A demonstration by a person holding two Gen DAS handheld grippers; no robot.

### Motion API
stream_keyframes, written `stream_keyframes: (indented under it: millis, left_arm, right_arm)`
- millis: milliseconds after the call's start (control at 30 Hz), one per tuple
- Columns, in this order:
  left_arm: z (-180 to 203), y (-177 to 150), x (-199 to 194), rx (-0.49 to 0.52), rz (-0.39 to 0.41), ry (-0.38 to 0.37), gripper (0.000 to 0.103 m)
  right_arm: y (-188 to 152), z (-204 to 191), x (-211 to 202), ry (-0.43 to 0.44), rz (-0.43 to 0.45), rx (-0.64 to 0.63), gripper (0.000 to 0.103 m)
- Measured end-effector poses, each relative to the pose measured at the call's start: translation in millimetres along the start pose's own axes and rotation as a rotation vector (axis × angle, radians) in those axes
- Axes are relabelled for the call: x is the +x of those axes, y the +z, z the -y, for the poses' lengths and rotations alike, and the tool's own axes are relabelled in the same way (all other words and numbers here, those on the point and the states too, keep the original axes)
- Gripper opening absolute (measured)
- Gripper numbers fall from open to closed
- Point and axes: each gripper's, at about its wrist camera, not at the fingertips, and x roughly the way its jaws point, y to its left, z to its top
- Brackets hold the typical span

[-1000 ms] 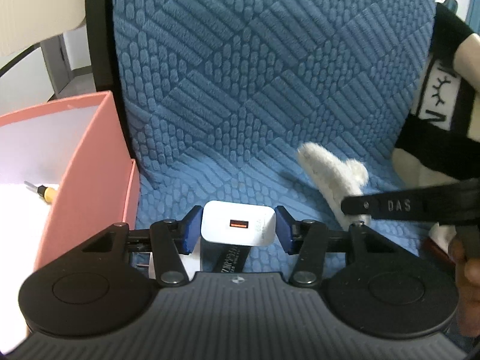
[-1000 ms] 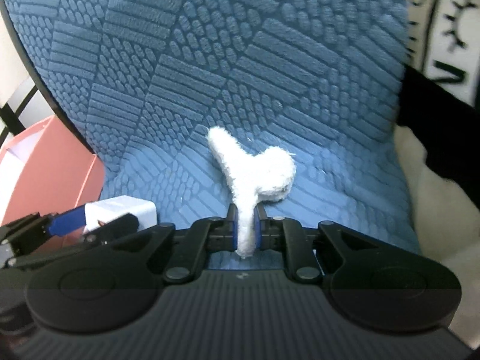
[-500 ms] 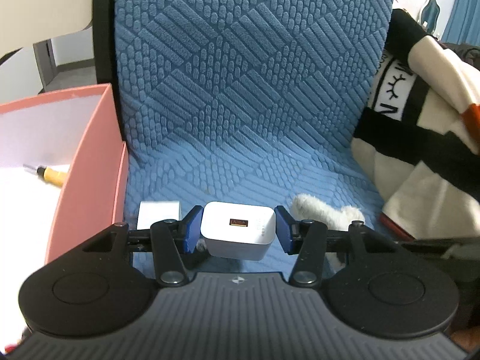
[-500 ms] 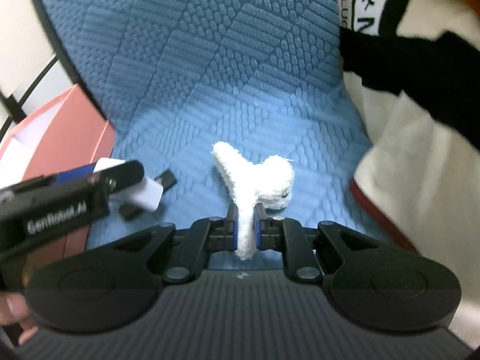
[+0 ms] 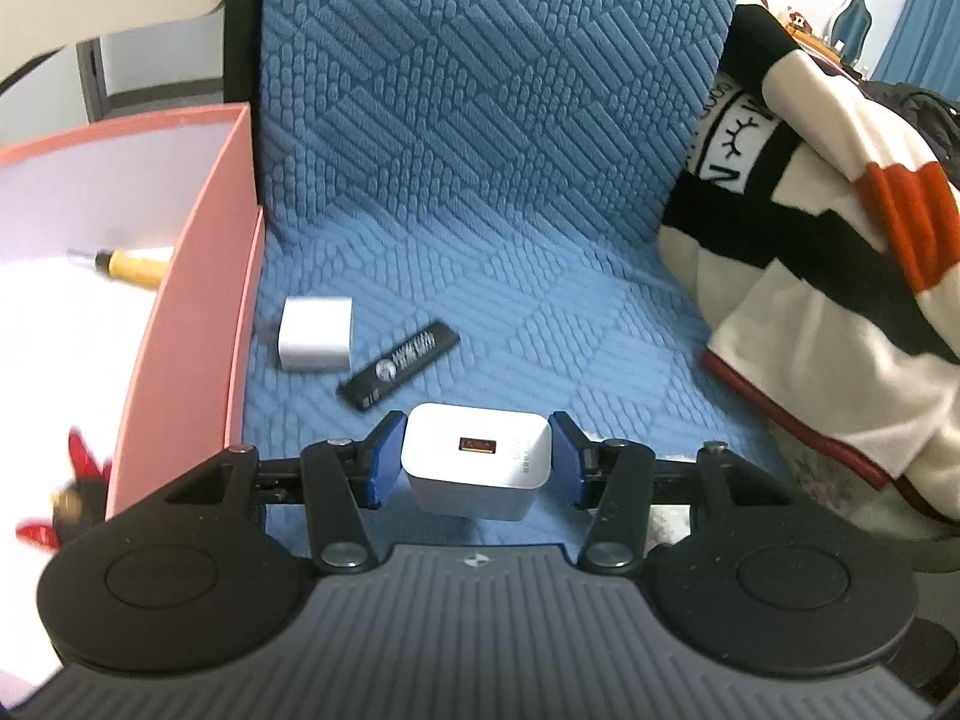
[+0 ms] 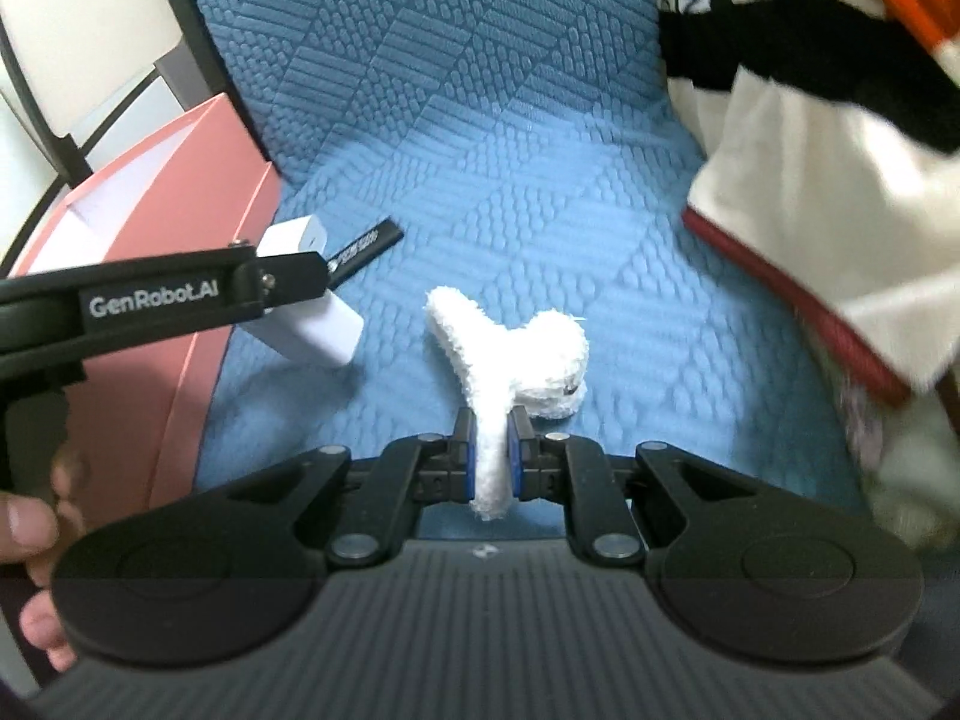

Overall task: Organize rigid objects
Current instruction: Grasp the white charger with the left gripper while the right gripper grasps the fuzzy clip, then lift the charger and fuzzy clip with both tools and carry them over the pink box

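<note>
Gripping white charger in left tongs, above blue cushion

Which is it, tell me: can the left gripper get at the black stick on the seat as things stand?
Probably not yet. The black stick lies unobstructed on the blue cushion, just ahead of the left gripper, but its fingers are already clamped on a white charger, which would need dropping first.

White charger; pink box

blue quilted seat cover | striped blanket, right side | teal curtain, far right
</note>
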Motion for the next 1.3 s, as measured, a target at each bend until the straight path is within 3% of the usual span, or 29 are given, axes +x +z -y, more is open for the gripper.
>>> stream_keyframes:
  millis: [400, 467, 533, 567, 833, 1067, 1133, 1300]
  left_arm:
    - [-5.8, -13.6, -14.0, -0.045, -0.011, -0.004, 0.057]
    - [-7.0, -11.9, -13.4, -0.049, -0.009, -0.006, 0.057]
    - [-8.0, -9.9, -11.4, -0.053, -0.011, -0.013, 0.057]
    - [-8.3, -8.7, -10.4, -0.053, -0.012, -0.016, 0.057]
    - [-11.3, -3.1, -4.5, -0.062, -0.018, -0.028, 0.057]
    - [-10.4, -4.1, -1.1, -0.063, -0.029, -0.019, 0.057]
    - [-10.5, -4.6, -0.5, -0.063, -0.032, -0.018, 0.057]
    - [-10.5, -5.3, 0.4, -0.062, -0.036, -0.018, 0.057]
  right_arm:
    - [-12.7, -9.8, -1.2, -0.038, 0.019, -0.041, 0.019]
    - [-12.2, -11.2, -1.4, -0.054, 0.037, -0.052, 0.026]
    - [-10.4, -10.6, -1.3, -0.081, 0.059, -0.054, 0.046]
    - [-9.2, -9.4, -0.2, -0.095, 0.065, -0.05, 0.05]
    - [-1.7, -7.5, 14.9, -0.124, 0.067, -0.067, 0.059]
    - [0.9, -10.2, 26.5, -0.099, 0.055, -0.096, 0.058]
    - [-0.5, -11.9, 28.5, -0.109, 0.06, -0.108, 0.052]
    - [-3.9, -11.3, 26.7, -0.109, 0.09, -0.108, 0.05]
